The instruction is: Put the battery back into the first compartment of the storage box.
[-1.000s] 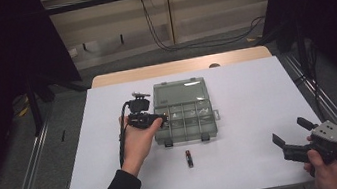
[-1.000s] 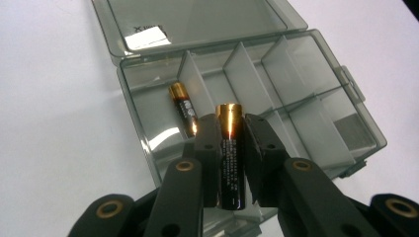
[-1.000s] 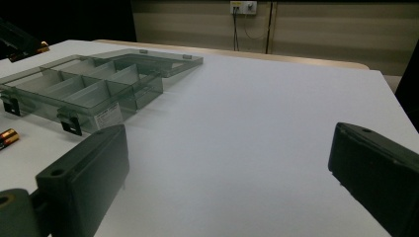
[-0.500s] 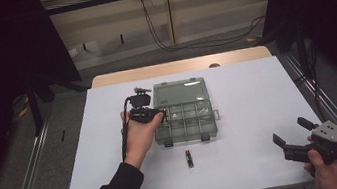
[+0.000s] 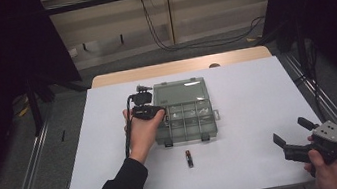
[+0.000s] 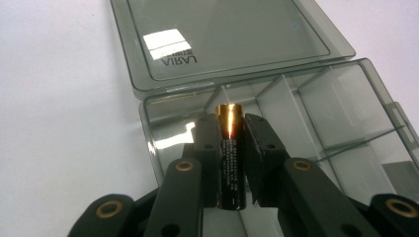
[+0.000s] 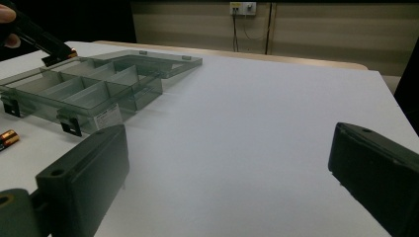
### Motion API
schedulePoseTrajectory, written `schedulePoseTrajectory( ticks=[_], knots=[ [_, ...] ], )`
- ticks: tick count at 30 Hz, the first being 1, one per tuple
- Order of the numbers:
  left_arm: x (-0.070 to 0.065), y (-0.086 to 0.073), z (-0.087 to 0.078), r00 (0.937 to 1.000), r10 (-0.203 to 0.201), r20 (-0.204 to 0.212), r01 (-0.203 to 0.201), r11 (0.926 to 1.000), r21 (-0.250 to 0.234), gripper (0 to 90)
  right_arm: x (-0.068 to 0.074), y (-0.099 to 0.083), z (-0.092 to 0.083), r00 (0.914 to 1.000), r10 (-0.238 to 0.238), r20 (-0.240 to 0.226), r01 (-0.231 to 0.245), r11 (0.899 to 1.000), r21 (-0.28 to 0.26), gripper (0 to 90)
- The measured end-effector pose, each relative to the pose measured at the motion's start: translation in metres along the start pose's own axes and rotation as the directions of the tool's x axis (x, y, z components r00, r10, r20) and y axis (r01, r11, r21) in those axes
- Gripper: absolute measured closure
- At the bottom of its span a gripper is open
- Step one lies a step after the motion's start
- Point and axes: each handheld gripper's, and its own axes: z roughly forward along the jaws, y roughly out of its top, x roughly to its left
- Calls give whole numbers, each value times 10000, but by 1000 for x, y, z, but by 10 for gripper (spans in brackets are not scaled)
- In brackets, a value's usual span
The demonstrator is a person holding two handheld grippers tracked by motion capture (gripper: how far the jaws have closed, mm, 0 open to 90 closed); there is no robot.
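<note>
Our left tongs [image 6: 231, 148] grip a battery [image 6: 230, 158] above the near-left compartment of the open organizer box [image 5: 184, 115]; our right tongs [image 5: 291, 134] rest wide open at the table's [image 5: 252, 92] near right.

My left gripper [image 5: 151, 111] is held forward, my hand wrapped around its body, the sleeved forearm reaching in from below; its jaws are clamped on a battery [image 6: 231, 157]. My right gripper [image 5: 294, 137] rests low at my right, in my hand, its jaws spread wide with nothing between them.
</note>
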Motion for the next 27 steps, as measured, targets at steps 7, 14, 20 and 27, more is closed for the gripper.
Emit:
schedulePoseTrajectory(
  ticks=[7, 14, 20, 27],
  knots=[
    [1, 0, 9, 9997, -167, -157, 167, 9999, 0, 770, 0, 0, 0, 10000, 13, -17, -13, 10000, 48, 19],
    [-1, -1, 10, 9991, -6, -425, 6, 10000, 11, 768, -1, 0, 0, 10000, 20, -3, -20, 10000, 77, 20],
    [-4, -2, 5, 9988, 186, -444, -197, 9995, -255, 657, -1, 0, 0, 10000, -8, 62, 8, 9999, 110, 22],
    [-7, -3, 1, 9996, 152, -240, -152, 9999, 1, 245, -1, 0, 0, 10000, -10, 85, 9, 9999, 108, 22]
  ],
)
